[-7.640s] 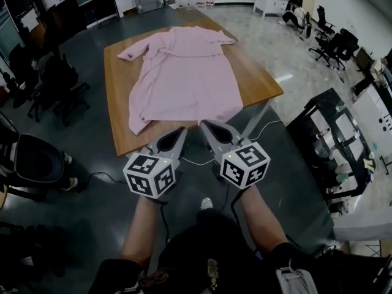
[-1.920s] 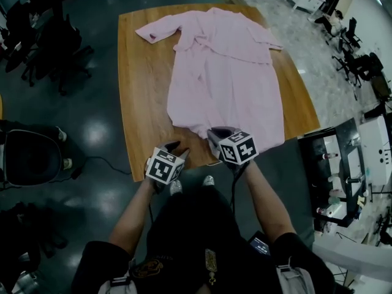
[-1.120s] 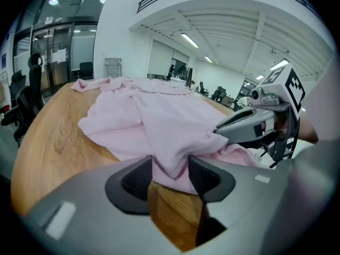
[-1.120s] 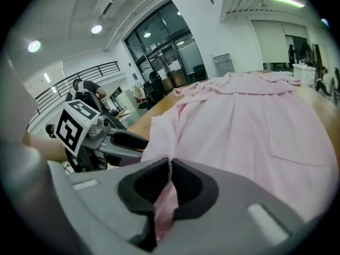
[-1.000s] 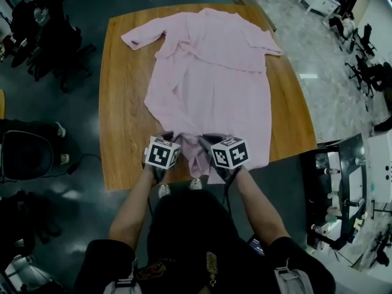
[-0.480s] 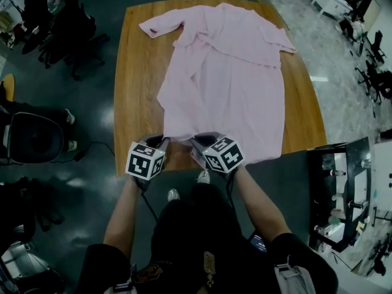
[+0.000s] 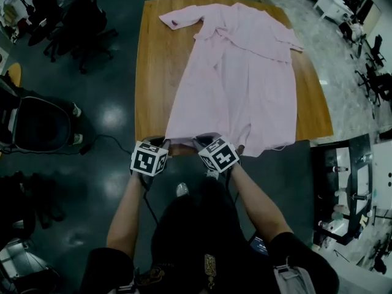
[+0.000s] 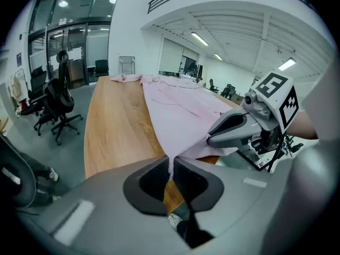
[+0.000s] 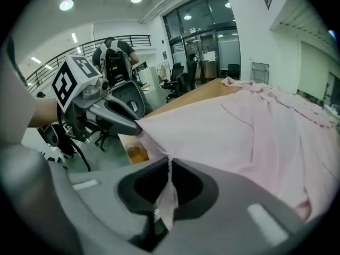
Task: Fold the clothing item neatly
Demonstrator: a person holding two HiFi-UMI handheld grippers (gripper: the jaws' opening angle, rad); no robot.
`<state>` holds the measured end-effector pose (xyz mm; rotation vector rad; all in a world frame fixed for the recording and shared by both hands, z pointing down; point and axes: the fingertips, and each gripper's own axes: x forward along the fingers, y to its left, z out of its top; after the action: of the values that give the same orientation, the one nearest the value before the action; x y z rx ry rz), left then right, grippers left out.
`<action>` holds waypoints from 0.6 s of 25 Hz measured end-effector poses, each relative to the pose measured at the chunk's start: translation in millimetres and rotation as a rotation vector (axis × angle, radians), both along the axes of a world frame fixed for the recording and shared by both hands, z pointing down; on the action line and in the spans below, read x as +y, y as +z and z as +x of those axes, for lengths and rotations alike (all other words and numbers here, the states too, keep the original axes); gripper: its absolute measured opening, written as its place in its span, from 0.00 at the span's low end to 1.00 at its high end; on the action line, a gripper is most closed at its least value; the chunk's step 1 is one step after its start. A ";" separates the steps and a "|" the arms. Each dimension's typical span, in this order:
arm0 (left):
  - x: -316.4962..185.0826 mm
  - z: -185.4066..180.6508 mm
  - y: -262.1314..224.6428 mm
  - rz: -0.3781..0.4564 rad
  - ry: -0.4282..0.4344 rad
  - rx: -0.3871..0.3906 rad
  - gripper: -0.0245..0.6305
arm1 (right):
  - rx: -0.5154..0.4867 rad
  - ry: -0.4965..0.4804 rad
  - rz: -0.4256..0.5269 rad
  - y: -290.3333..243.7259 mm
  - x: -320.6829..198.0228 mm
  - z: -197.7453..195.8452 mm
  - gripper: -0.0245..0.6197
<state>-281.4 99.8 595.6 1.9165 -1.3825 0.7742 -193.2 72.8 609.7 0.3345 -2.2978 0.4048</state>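
Head view, pink garment [image 7: 236, 72] lengthwise (collar [image 7: 237, 8] far)

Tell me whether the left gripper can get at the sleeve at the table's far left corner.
Probably not. The left gripper has just closed on the near hem of the pink garment, and the sleeve lies at the far end of the table.
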 end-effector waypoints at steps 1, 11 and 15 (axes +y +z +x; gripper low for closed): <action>3.1 -3.4 3.1 -0.006 0.003 -0.003 0.08 | 0.002 0.009 0.000 1.4 3.9 -2.2 0.08; 41.3 -32.1 26.9 -0.056 0.000 -0.019 0.08 | -0.019 0.029 -0.011 4.5 44.0 -21.3 0.09; 47.7 -44.9 29.0 -0.035 -0.029 -0.023 0.10 | -0.059 0.039 0.014 -7.2 57.9 -17.4 0.10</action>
<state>-326.3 147.5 624.6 1.8625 -1.3985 0.8039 -210.6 130.7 602.4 0.3801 -2.3556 0.4235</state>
